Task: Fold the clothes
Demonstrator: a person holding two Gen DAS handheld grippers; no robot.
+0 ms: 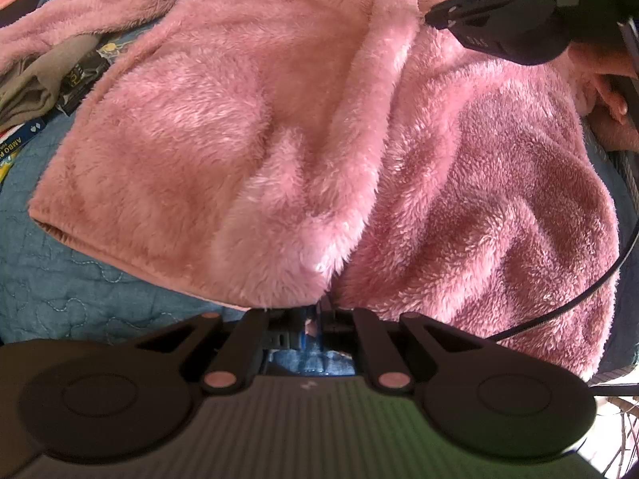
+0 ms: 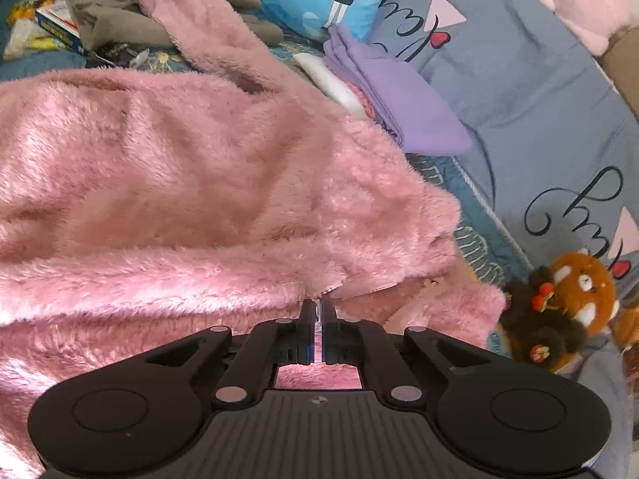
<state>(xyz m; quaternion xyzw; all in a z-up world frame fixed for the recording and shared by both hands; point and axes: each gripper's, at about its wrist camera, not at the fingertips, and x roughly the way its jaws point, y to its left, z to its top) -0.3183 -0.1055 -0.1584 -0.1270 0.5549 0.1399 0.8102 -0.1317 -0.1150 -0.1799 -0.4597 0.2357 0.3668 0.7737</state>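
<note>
The left claw (image 1: 319, 311) and right claw (image 2: 318, 307) are clamped on the pink fleece garment (image 1: 279, 127) at 6 o'clock; slippage of the thick pile is risked.

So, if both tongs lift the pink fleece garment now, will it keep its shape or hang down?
The pink fleece garment would probably sag between the left tongs and right tongs: it already lies in soft folds. Its thick pile suggests bulk more than weight. The loose sleeve would likely trail.
</note>
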